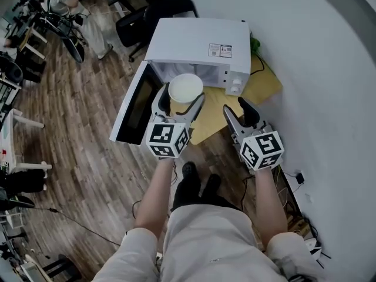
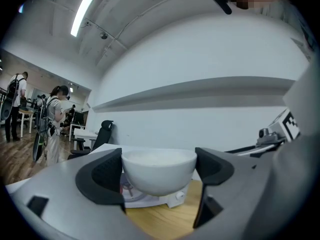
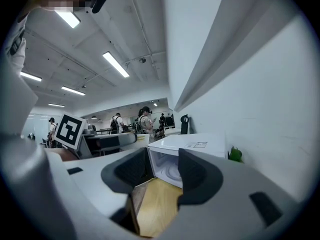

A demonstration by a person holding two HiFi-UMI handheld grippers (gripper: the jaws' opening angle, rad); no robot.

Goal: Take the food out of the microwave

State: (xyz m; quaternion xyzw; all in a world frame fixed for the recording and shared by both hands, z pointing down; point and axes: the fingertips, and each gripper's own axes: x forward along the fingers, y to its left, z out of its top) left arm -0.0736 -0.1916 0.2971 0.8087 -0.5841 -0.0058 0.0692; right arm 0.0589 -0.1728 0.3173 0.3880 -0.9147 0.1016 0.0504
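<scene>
Bowl is blocking most of the microwave in the left gripper view; only a strip is showing below it. Bowl contents are reading flat white, can't tell what. Left claw pads are covering the bowl's sides. Label on the microwave top is coming out too small to read. Microwave is hiding much of the table. Right claw pads are masking parts of the microwave.

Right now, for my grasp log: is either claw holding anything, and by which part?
The left claw grips the white bowl by its opposite sides, under the rim. The right claw is empty, jaws apart.
</scene>
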